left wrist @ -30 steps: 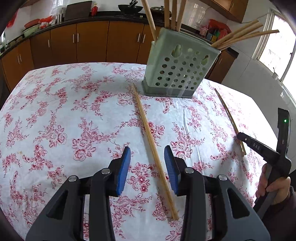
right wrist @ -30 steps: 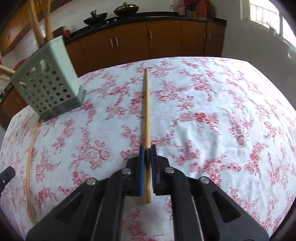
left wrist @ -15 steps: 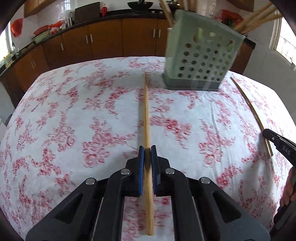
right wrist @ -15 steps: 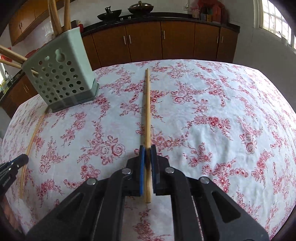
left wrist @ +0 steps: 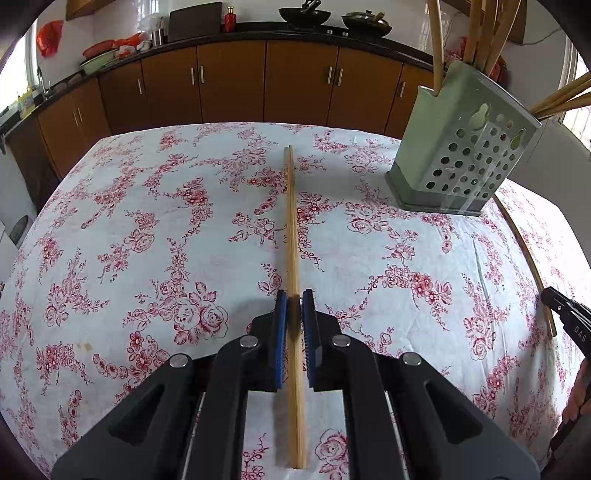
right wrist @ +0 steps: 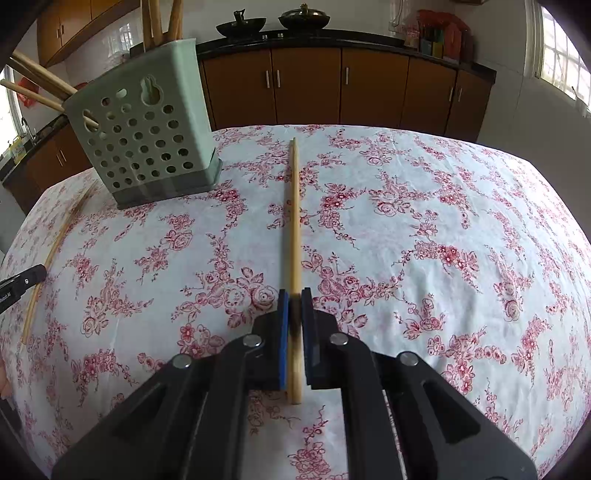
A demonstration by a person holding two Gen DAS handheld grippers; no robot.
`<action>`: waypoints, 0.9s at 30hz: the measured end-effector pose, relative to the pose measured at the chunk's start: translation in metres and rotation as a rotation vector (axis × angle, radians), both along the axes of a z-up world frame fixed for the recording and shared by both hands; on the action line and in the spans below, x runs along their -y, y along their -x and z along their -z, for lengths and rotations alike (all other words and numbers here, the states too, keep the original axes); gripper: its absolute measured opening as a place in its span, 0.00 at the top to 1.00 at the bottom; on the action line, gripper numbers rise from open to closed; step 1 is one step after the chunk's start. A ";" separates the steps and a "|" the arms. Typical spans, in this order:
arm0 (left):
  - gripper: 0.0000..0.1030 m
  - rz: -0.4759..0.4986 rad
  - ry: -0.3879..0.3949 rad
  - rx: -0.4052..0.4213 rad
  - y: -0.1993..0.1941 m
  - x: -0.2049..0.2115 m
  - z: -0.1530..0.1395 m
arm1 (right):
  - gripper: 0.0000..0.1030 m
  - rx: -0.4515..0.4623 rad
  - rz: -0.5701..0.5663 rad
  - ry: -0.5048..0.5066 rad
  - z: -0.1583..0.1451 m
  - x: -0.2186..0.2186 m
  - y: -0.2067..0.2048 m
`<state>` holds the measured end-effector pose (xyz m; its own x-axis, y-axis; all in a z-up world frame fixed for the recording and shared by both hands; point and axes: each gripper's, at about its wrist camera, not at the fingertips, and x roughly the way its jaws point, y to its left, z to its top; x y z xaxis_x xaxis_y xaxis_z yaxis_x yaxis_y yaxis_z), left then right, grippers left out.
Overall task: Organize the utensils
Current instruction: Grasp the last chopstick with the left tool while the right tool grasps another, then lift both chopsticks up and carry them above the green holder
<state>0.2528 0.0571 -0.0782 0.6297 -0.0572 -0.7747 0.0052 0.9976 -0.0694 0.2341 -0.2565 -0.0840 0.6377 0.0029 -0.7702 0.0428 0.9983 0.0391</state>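
Observation:
My left gripper (left wrist: 294, 301) is shut on a wooden chopstick (left wrist: 291, 229) that points straight ahead over the floral tablecloth. My right gripper (right wrist: 294, 299) is shut on a second wooden chopstick (right wrist: 293, 214), also pointing ahead. The pale green perforated utensil holder (left wrist: 467, 147) stands ahead to the right in the left wrist view and ahead to the left in the right wrist view (right wrist: 144, 140), with several chopsticks inside. The right gripper's tip (left wrist: 565, 314) shows at the left view's right edge; the left gripper's tip (right wrist: 20, 284) shows at the right view's left edge.
The table has a white cloth with red flowers (left wrist: 147, 240). Brown kitchen cabinets (left wrist: 229, 81) and a dark counter with pans (right wrist: 240, 26) run behind it. A window (right wrist: 561, 48) is at the right.
My left gripper has closed on its chopstick and swung left, so the holder now sits further right. My right gripper has kept its chopstick and lifted, turning slightly.

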 end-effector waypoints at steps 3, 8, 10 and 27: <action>0.89 0.007 -0.019 0.018 0.003 0.005 0.003 | 0.92 0.000 0.001 0.003 0.001 -0.002 -0.002; 0.88 0.009 -0.004 0.016 0.001 0.002 0.003 | 0.92 0.000 0.002 -0.001 0.001 -0.002 -0.001; 0.88 0.008 -0.005 0.016 0.001 0.003 0.003 | 0.92 0.000 0.002 0.000 0.001 -0.002 -0.001; 0.88 0.009 -0.026 0.014 0.000 0.004 0.002 | 0.91 -0.002 -0.001 0.005 0.001 -0.001 -0.001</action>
<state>0.2529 0.0527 -0.0806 0.6400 -0.0423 -0.7672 0.0145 0.9990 -0.0430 0.2356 -0.2551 -0.0854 0.6360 -0.0006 -0.7717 0.0420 0.9985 0.0338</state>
